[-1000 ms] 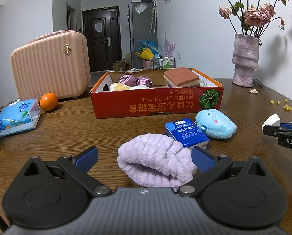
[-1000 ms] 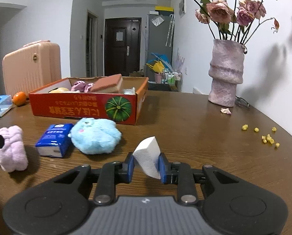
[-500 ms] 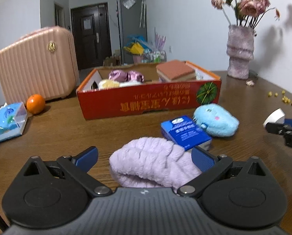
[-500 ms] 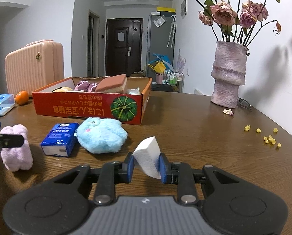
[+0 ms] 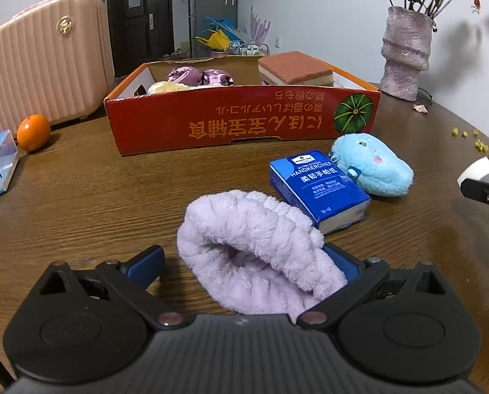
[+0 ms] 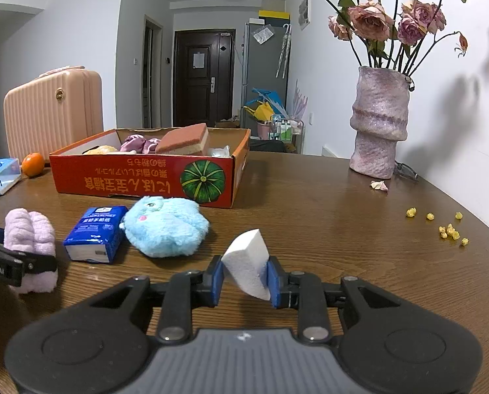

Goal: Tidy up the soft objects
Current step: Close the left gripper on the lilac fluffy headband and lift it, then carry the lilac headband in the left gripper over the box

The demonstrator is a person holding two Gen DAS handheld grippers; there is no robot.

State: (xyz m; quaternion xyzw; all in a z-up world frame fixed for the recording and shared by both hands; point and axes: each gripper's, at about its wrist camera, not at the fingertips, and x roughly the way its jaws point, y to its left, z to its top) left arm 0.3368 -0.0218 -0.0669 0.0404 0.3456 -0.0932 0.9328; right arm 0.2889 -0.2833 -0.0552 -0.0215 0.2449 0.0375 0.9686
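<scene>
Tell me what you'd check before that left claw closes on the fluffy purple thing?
1. Purple headband sits between the left gripper's fingers: ok.
2. Left pads pressing it yet: not ok, jaws wide, a gap on the left side.
3. Blue tissue pack clear of the right-hand finger: cannot tell, it lies very close.
4. Right gripper holds the white sponge firmly: ok.
5. Free room in the red box: cannot tell, its near wall hides the floor.
6. Table between headband and box is bare: ok.
</scene>
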